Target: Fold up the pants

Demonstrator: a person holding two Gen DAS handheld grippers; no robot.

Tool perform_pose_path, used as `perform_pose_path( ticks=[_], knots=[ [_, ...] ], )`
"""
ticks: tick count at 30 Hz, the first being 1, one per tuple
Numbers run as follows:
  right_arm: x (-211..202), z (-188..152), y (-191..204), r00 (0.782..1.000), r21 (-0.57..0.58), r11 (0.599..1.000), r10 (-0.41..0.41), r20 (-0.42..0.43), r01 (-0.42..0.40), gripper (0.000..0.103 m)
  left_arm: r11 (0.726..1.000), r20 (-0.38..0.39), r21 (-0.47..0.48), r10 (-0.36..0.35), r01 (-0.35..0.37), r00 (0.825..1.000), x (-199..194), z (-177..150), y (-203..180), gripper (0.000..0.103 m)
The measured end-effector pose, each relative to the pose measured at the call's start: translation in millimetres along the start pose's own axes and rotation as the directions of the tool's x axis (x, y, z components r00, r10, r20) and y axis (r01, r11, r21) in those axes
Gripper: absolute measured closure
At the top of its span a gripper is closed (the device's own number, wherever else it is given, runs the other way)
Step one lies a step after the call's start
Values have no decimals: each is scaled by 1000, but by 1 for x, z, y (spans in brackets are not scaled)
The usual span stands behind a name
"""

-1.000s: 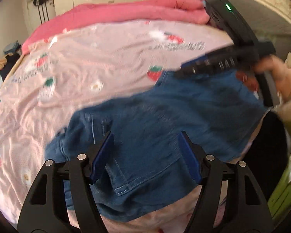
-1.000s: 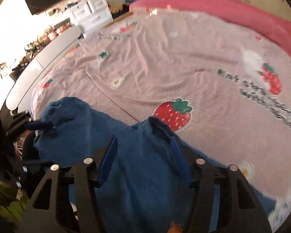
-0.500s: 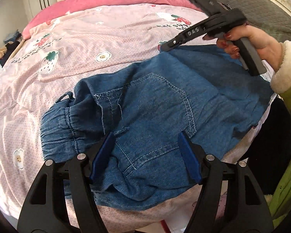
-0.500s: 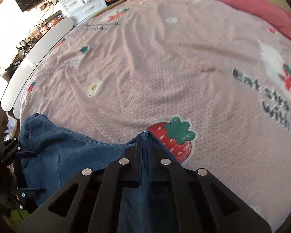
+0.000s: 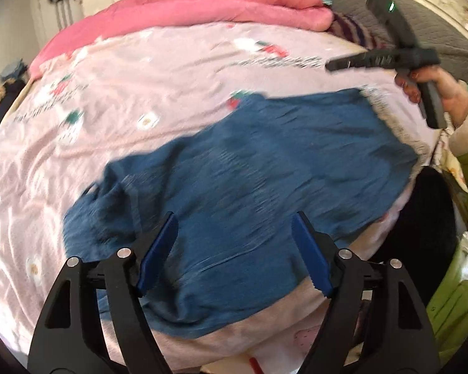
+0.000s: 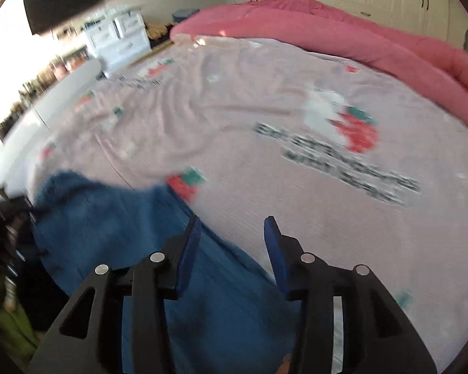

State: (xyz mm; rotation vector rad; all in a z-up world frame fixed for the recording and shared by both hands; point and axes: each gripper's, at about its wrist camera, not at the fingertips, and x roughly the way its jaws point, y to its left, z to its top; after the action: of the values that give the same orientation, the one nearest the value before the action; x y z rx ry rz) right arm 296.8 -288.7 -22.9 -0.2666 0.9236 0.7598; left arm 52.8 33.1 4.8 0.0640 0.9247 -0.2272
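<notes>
Blue denim pants [image 5: 249,187] lie spread on the pink strawberry-print bed sheet [image 5: 140,93] near the bed's front edge. My left gripper [image 5: 234,246] is open and empty, hovering over the pants' near part. My right gripper [image 6: 232,233] is open and empty, lifted above the pants' far edge; the pants show at lower left in the right wrist view [image 6: 124,233]. From the left wrist view the right gripper [image 5: 330,66] is held in a hand at upper right, clear of the cloth. Both views are blurred by motion.
A rolled pink quilt [image 5: 202,15] lies along the far side of the bed, also in the right wrist view [image 6: 343,40]. A grey headboard [image 5: 436,31] is at right. White drawers [image 6: 118,37] and a dark screen [image 6: 65,3] stand beyond the bed. Green clothing [image 5: 452,311] is at lower right.
My right gripper was shut on the pants' edge half a second ago; now it is open and lifted off the cloth. The pants lie flatter. My left gripper stays open.
</notes>
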Motion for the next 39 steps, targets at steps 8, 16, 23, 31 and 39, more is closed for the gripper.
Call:
perform_pose_path(
  ticks=[8, 16, 23, 31, 39],
  knots=[
    [41, -35, -9, 955, -105, 962, -265, -135, 252, 91, 997, -92, 81, -9, 17, 996, 42, 7, -35, 32],
    [-1, -54, -45, 981, 113, 974, -195, -2, 194, 86, 999, -110, -27, 40, -43, 993, 27, -19, 17, 32],
    [-57, -94, 44, 997, -10, 1000, -20, 75, 21, 46, 999, -49, -11, 44, -45, 998, 12, -13, 8, 25],
    [-42, -141, 74, 999, -5, 1000, -29, -25, 29, 39, 996, -70, -30, 79, -81, 994, 11, -28, 23, 25],
    [-34, -170, 52, 974, 42, 983, -173, -145, 181, 37, 1000, -79, 18, -14, 15, 997, 11, -39, 45, 32]
  ],
)
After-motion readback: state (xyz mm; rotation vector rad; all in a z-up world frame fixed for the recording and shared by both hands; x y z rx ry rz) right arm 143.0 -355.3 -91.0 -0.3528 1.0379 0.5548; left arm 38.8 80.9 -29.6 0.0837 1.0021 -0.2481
